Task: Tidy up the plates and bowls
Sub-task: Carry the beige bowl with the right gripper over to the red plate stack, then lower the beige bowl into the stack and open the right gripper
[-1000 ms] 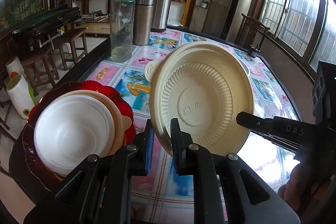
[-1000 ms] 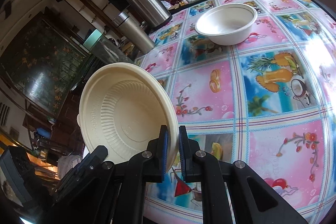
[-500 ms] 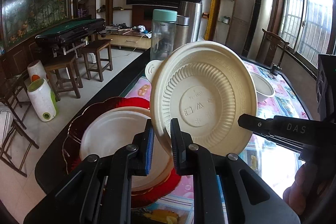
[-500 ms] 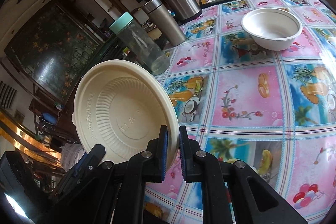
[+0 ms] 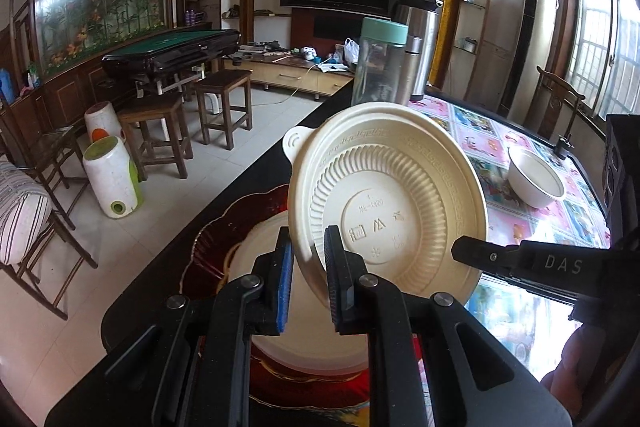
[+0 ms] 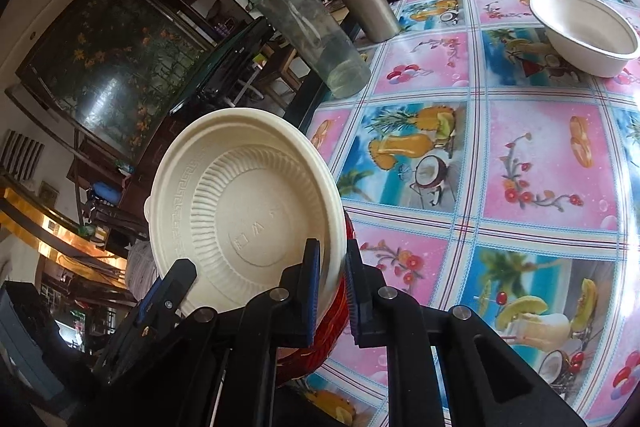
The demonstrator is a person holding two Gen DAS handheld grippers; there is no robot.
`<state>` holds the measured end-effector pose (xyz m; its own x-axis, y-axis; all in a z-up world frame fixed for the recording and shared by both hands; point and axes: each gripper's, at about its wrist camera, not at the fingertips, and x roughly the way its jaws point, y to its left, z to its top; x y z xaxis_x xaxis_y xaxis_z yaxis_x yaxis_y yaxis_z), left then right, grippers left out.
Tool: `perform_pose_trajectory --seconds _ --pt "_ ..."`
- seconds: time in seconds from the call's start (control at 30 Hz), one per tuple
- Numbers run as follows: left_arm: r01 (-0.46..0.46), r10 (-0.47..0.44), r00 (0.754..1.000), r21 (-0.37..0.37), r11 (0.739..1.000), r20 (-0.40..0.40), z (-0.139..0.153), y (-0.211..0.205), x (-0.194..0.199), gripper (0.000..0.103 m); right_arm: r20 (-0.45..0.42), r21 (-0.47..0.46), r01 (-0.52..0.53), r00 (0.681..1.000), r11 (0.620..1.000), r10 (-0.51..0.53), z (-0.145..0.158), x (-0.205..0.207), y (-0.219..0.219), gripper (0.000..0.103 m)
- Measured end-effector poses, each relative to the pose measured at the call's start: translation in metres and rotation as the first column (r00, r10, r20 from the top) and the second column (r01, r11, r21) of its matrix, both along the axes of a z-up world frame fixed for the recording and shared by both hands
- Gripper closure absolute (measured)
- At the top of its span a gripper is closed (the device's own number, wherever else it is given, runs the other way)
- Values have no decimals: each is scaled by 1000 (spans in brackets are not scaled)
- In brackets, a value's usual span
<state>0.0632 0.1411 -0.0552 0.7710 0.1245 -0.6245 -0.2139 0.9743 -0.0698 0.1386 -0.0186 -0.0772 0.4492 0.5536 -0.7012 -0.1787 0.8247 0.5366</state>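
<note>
Cream plate [image 5: 390,203]: pinched at its rim by left gripper [image 5: 307,281] & right gripper [image 6: 331,291], both closed on it; tilted, now carried over red plate [image 5: 224,235] stack (near-left table edge), ready to set down.

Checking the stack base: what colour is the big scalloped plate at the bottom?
Dark red plate with gold trim, clearest in the left wrist view.

Left wrist view: you look close along its fingers [image 5: 285,279] — toward the room.
Right wrist view: close, facing across the table [image 6: 520,163].
Shared: cream plate [image 5: 394,211] [image 6: 244,211] — opposite faces.
</note>
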Motion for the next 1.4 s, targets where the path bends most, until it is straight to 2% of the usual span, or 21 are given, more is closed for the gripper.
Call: perform_pose_trajectory --seconds 0.33,0.6,0.87,1.33,1.4 --pt "-20 20 1000 3 1000 -22 -8 9 1 90 -42 -4 -28 999 1000 28 -18 6 16 88" --pt "-30 29 999 -38 999 -33 -7 23 2 90 -45 1 -56 997 998 56 -17 7 25 87" --pt "-40 39 998 -23 999 -45 -11 24 3 90 -36 -11 -74 997 997 73 -18 6 32 87" --pt "-73 74 997 106 992 -6 -9 16 -3 89 3 -69 -109 994 992 109 -16 0 43 85" --pt "-81 80 997 125 989 10 -6 15 -4 85 17 -80 -105 994 991 107 -15 -1 44 85"
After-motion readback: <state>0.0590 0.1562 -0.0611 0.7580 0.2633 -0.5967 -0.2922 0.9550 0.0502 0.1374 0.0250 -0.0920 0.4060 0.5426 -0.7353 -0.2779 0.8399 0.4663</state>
